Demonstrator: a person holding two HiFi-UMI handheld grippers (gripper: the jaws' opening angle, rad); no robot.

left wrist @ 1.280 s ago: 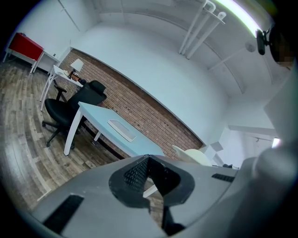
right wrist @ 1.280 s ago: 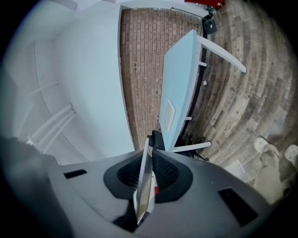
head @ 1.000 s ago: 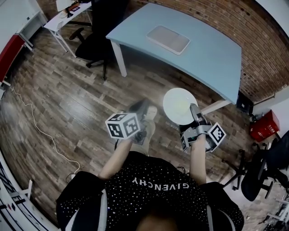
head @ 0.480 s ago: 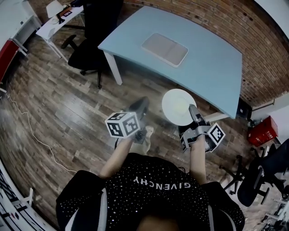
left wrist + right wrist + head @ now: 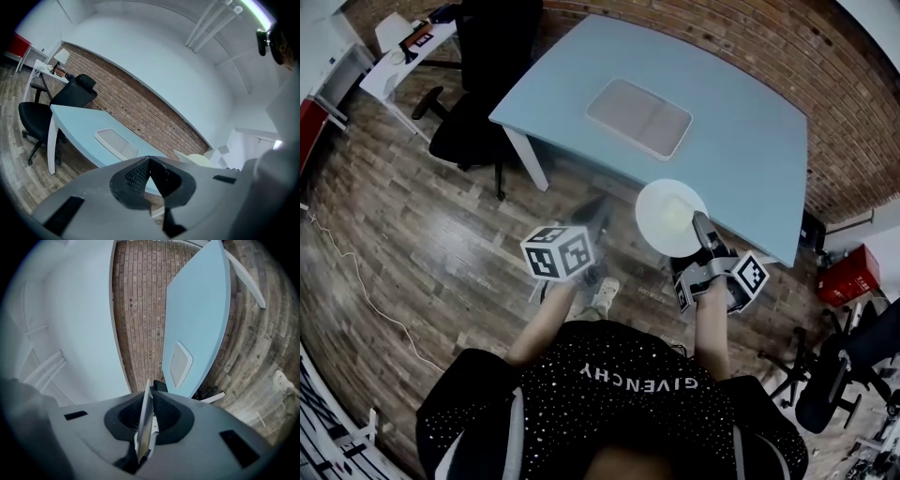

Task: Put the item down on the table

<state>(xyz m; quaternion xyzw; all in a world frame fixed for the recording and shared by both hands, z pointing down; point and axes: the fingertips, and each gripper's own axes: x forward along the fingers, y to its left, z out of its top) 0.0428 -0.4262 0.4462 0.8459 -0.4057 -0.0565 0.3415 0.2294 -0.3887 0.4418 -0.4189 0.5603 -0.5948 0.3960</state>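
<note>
One legible marking was recorded: the brand name "GIVENCHY", printed in pale capitals across the person's black speckled shirt [image 5: 633,378] and appearing upside down in the head view; no other text, number or label could be read on any surface.

Shallow grey tray [image 5: 638,118], black office chair [image 5: 473,131], brick wall [image 5: 853,112], wood-plank floor [image 5: 412,234], red box, perhaps a bin [image 5: 847,275]

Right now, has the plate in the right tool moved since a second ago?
Yes. The plate has come forward toward the blue table: earlier short of its near edge, now overlapping it.
</note>
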